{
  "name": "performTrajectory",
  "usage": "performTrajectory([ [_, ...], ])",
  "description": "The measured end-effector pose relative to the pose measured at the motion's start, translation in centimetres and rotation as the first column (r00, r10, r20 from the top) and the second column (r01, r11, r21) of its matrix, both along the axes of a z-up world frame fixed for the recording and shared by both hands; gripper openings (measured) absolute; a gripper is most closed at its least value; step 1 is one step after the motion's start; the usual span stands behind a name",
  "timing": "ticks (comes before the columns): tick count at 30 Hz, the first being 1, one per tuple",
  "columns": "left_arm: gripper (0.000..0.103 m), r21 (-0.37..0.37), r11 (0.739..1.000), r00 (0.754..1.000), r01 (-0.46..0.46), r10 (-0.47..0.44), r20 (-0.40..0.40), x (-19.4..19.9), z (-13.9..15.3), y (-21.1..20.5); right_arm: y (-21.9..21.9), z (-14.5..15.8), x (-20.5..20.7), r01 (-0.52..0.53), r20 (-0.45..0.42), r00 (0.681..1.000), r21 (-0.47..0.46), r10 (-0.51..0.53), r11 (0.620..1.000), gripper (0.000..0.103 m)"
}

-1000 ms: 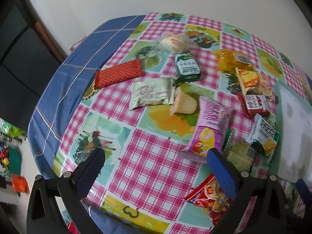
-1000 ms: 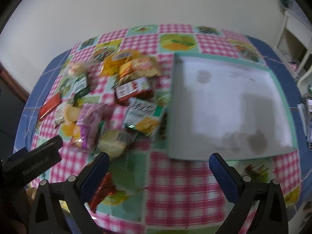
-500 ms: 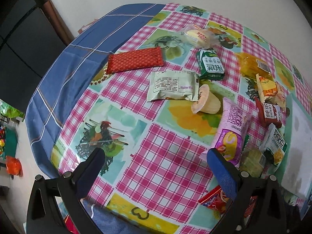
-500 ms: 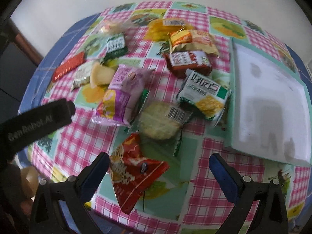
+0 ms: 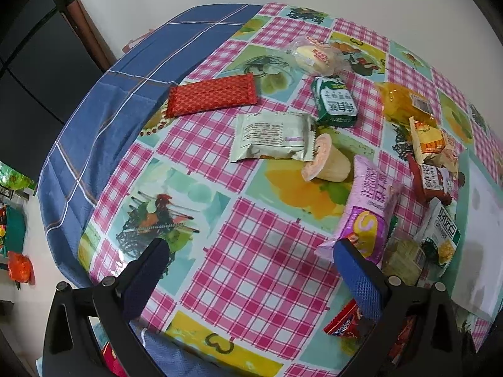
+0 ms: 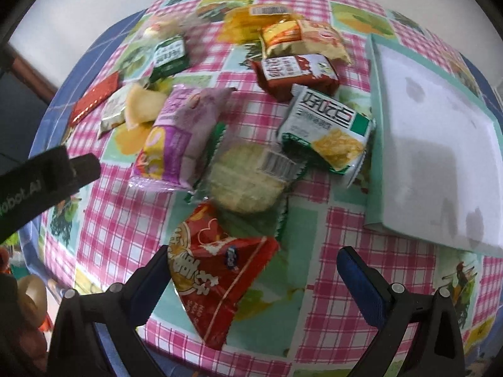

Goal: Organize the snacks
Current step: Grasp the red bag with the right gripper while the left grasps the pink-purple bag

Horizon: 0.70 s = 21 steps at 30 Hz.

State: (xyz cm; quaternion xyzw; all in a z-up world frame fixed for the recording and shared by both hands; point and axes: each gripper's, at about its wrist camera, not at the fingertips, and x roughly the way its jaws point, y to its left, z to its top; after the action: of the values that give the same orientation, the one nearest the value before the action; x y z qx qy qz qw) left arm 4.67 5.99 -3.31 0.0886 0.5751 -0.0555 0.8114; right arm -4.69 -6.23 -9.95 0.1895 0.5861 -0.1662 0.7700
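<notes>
Only on left view red flat packet (image 5: 211, 98) whole, right view red chip bag (image 6: 217, 270) whole

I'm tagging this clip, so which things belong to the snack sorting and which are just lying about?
Job: red snack packet, purple packet, green-and-white packet, white tray, right tongs.
Lying about: checked tablecloth, blue cloth.

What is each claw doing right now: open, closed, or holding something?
Left claw: open, holding nothing, above the checked tablecloth.
Right claw: open, holding nothing; the red snack packet lies between its fingers, not gripped.
</notes>
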Motion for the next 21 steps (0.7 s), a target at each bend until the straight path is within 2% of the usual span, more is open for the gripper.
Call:
performTrajectory([
  [6,0.103,-0.031,0.998,0.999,0.052,-0.052,0.008,0.1,0.1,-1.5,0.2,0.2,0.2,-0.025,0.007,1.0,0.03,0.024,0.999,0.092],
  [10,0.103,-0.057,0.994,0.996,0.091,-0.092,-0.004,0.2,-0.3,-2.8,0.3,0.4,0.3,-0.022,0.028,0.999,0.054,0.021,0.998,0.08],
  [13,0.103,-0.069,0.99,0.993,0.121,-0.122,-0.005,0.2,-0.5,-3.6,0.3,0.5,0.3,-0.024,0.043,0.999,0.068,0.021,0.997,0.07],
  [16,0.102,-0.075,0.985,0.988,0.155,-0.155,0.0,0.2,-0.7,-4.4,0.0,1.0,0.0,-0.018,0.065,0.998,0.085,0.012,0.996,0.054],
  [21,0.089,-0.082,0.976,0.979,0.201,-0.202,-0.001,0.1,-1.2,-5.6,-0.6,1.2,-0.5,-0.001,0.071,0.997,0.107,-0.007,0.994,0.054],
])
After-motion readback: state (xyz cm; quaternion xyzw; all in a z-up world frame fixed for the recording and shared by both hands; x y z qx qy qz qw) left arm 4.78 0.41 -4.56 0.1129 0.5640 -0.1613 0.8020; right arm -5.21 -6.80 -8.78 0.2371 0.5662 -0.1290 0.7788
